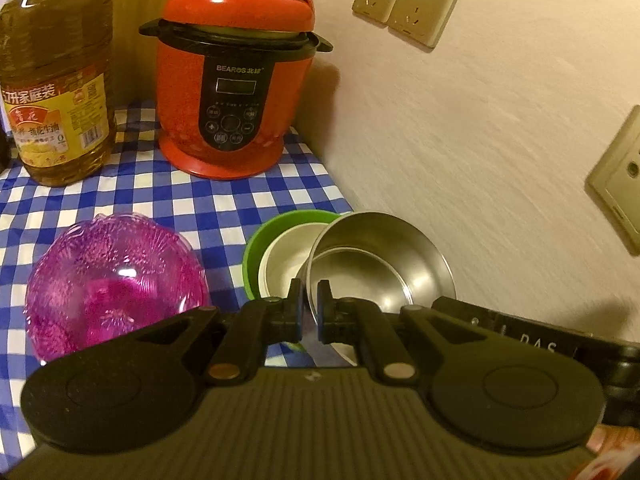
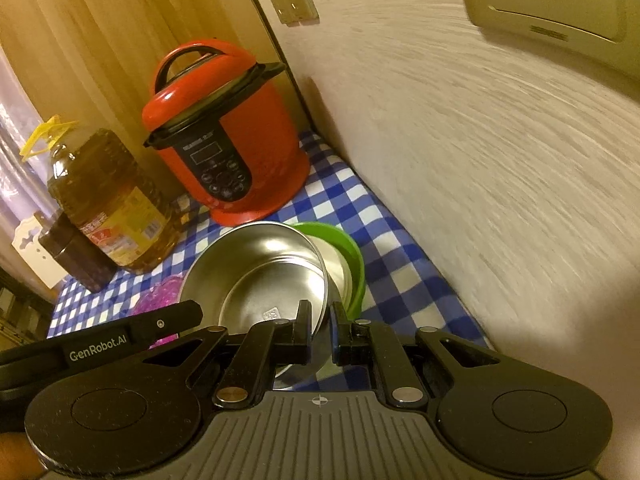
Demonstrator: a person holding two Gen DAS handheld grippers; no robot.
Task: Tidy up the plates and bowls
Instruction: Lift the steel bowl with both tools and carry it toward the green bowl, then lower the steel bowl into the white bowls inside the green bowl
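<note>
The left gripper (image 1: 309, 312) and the right gripper (image 2: 320, 330) each pinch the rim of the same shiny round steel bowl (image 1: 384, 264), 1 on each side, probably so it stays steady while carried; it hangs tilted just above the green plastic bowl with a white bowl inside (image 1: 256, 248), likely to nest there; a pink transparent bowl (image 1: 112, 276) waits beside; the blue-and-white checked tablecloth (image 1: 192, 196) also carries a red pressure cooker (image 1: 234, 80) and a large oil bottle (image 1: 56, 80) near the pale wall (image 1: 480, 140).
</note>
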